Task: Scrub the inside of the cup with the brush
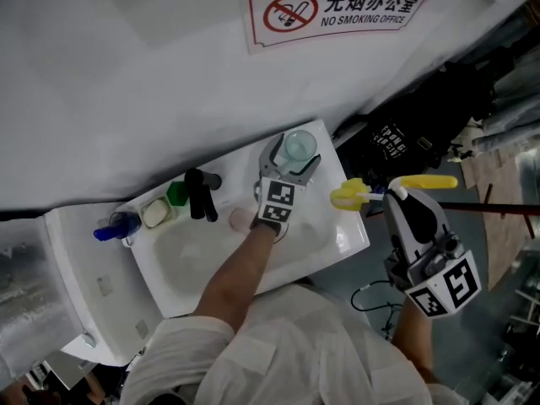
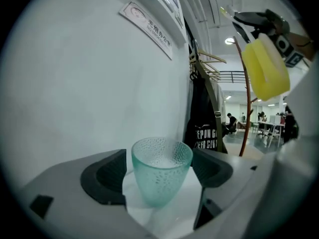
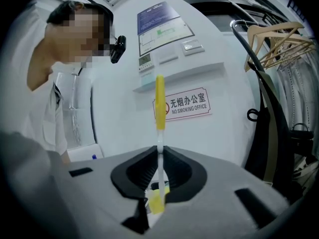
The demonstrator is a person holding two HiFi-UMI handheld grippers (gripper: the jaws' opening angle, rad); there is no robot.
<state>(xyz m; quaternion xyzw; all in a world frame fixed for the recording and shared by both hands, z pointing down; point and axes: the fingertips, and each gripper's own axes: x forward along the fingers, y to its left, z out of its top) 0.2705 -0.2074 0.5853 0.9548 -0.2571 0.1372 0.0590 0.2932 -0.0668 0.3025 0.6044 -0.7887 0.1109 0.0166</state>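
Scrubbing is not yet under way: the brush (image 1: 426, 181) is well apart from the cup (image 1: 299, 145), off to the side of the left gripper (image 1: 293, 160) and out past the edge of the sink (image 1: 350, 234). The left fingers (image 2: 107, 176) press on the two sides of the cup, which stands upright between them, mouth upward. I cannot tell whether its foot rests on the sink corner or hangs just above it. The right gripper (image 3: 159, 151) has its fingers pressed together on the brush's thin white stem. The yellow handle (image 3: 159, 98) runs out beyond the fingertips, and the yellow sponge head (image 1: 349, 196) lies on the other side of them.

To do the step well, I judge the sponge head should be turned toward the cup's mouth and brought in along its axis, since the brush now lies crosswise to it. So thin a stem may swivel in the grip, so pressure on the wall should be gentle and the strokes circular, reaching the bottom. The left fingers must hold firm, as the dimpled wall tapers downward and could slip.

The cup is translucent green and looks empty; a pale patch low inside may be foam or only the white behind it. I see no standing water in the sink. Toward the wrist side of the left fingers, by the black tap (image 1: 199, 194), sit a green container (image 1: 177, 193) and a pale dish (image 1: 156, 213), their contents too small to tell.
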